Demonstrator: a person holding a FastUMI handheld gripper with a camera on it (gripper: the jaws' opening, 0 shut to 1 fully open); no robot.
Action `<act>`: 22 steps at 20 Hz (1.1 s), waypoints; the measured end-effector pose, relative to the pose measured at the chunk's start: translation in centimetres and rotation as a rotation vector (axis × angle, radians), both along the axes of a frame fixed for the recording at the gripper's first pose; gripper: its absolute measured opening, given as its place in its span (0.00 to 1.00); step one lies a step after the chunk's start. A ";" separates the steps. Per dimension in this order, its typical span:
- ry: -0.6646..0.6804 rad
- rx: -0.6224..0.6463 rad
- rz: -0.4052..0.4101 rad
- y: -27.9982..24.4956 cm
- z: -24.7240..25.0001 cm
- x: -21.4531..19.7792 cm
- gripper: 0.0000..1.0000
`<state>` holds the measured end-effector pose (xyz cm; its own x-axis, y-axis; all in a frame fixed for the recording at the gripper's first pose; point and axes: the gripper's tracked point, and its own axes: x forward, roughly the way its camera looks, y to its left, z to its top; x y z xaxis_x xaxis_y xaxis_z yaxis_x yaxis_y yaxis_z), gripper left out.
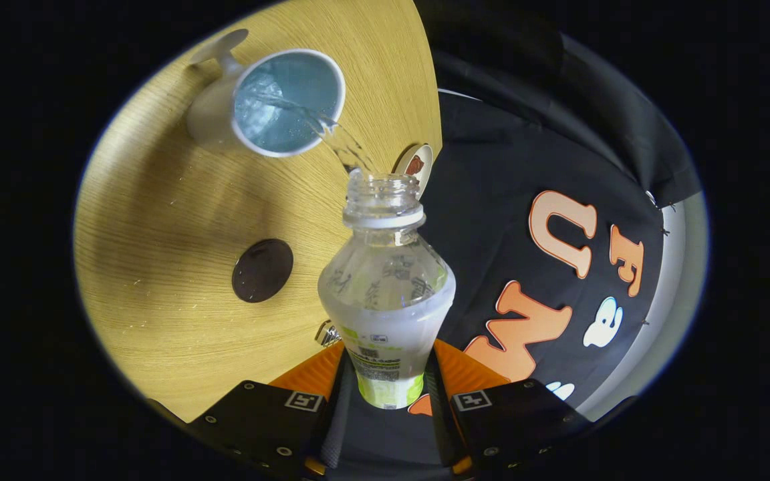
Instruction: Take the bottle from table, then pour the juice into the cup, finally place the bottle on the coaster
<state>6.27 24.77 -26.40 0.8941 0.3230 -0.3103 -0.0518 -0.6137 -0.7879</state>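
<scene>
Wood worktop (158,220), black cloth wall behind. Fingers (385,394) clamped on the bottle (385,294) from both sides, bottle tipped, clear stream running from its mouth into the cup (278,103). Dark round coaster (262,270) beside the bottle, apart from cup.

You have one bottle (386,294) clamped between the two fingers of one gripper (388,391), with one stream of liquid (331,133) running from its open neck. On the one wooden table (158,220) you can count one cup (271,103), one dark round coaster (263,270) and one small patterned disc (417,165) at the table's edge.
</scene>
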 end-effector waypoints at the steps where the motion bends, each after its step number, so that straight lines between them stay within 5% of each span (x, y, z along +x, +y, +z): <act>1: 0.002 -0.003 0.001 0.0 0.0 0.0 0.56; 22: -0.016 -0.102 0.075 2.2 0.4 0.9 0.56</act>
